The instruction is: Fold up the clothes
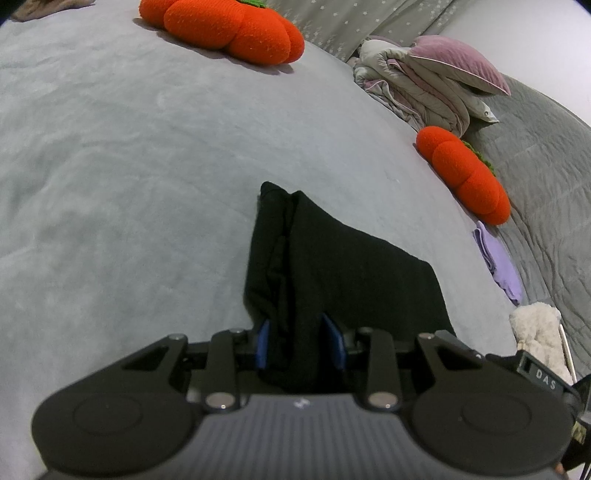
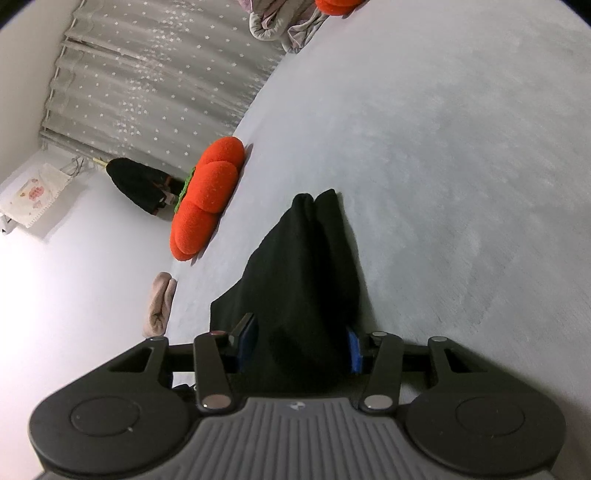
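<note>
A black garment (image 1: pixel 332 266) lies bunched in long folds on the grey bed cover (image 1: pixel 129 184), rising from the bed toward both grippers. My left gripper (image 1: pixel 298 341) is shut on its near end, with thick black cloth filling the gap between the blue pads (image 1: pixel 263 343). In the right wrist view the same black garment (image 2: pixel 303 266) tents up from the bed cover (image 2: pixel 443 184) into my right gripper (image 2: pixel 300 345), which is shut on a wide wad of it. The cloth hides the inner faces of the pads.
Orange pumpkin cushions (image 1: pixel 229 26) (image 1: pixel 465 173) (image 2: pixel 207 195) sit near the bed's edges. A folded quilt with a mauve pillow (image 1: pixel 424 85) is at the far corner. A lilac folded garment (image 1: pixel 498 266), a cream fluffy item (image 1: pixel 535 328) and a beige folded garment (image 2: pixel 159 302) lie at the sides.
</note>
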Tool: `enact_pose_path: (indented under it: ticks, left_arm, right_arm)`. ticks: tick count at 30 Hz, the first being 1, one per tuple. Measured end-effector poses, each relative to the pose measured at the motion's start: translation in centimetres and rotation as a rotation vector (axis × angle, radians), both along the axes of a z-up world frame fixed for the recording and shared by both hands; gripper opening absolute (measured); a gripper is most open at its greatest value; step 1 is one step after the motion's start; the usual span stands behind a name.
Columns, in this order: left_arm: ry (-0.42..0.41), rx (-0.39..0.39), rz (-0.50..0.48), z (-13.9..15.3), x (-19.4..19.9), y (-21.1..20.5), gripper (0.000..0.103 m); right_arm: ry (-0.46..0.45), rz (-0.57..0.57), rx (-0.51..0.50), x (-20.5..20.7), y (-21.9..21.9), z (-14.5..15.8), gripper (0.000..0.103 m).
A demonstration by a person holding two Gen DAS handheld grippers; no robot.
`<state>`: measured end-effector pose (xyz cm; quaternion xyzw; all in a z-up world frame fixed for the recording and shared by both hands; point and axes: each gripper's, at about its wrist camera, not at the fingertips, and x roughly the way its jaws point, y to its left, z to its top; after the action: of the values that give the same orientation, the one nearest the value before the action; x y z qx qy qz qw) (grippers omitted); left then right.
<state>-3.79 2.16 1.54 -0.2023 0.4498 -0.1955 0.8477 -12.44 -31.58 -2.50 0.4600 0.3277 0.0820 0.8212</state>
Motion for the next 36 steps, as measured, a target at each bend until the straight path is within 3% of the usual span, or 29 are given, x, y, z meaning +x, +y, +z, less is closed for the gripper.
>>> enact_pose_path:
  ticks: [5, 8, 9, 12, 15, 27, 36]
  left_arm:
    - [-0.006, 0.009, -0.003, 0.0, 0.0, -0.1, 0.03]
    - [-0.04, 0.049, -0.023, 0.4, -0.3, -0.6, 0.028]
    - [-0.068, 0.076, -0.036, 0.7, -0.5, -0.9, 0.023]
    - [-0.148, 0.156, -0.074, 1.6, -1.4, -1.8, 0.02]
    - [-0.163, 0.205, -0.087, 1.8, -1.8, -2.3, 0.02]
    - [-0.113, 0.17, -0.065, 1.5, -1.3, -1.7, 0.021]
    - [-0.12, 0.171, -0.051, 1.7, -1.4, -1.7, 0.019]
  right_arm:
    - [0.003, -0.003, -0.016, 0.0, 0.0, -0.1, 0.04]
    - [0.008, -0.002, -0.057, 0.1, 0.1, -0.1, 0.02]
    - [0.006, 0.002, -0.084, 0.1, 0.3, 0.1, 0.018]
    - [-0.016, 0.027, -0.223, 0.2, 1.6, 1.2, 0.017]
    - [-0.03, 0.051, -0.34, 0.1, 2.8, 2.0, 0.017]
    - [-0.022, 0.039, -0.299, 0.1, 2.2, 1.6, 0.017]
    - [-0.035, 0.045, -0.362, -0.2, 2.7, 2.3, 0.017]
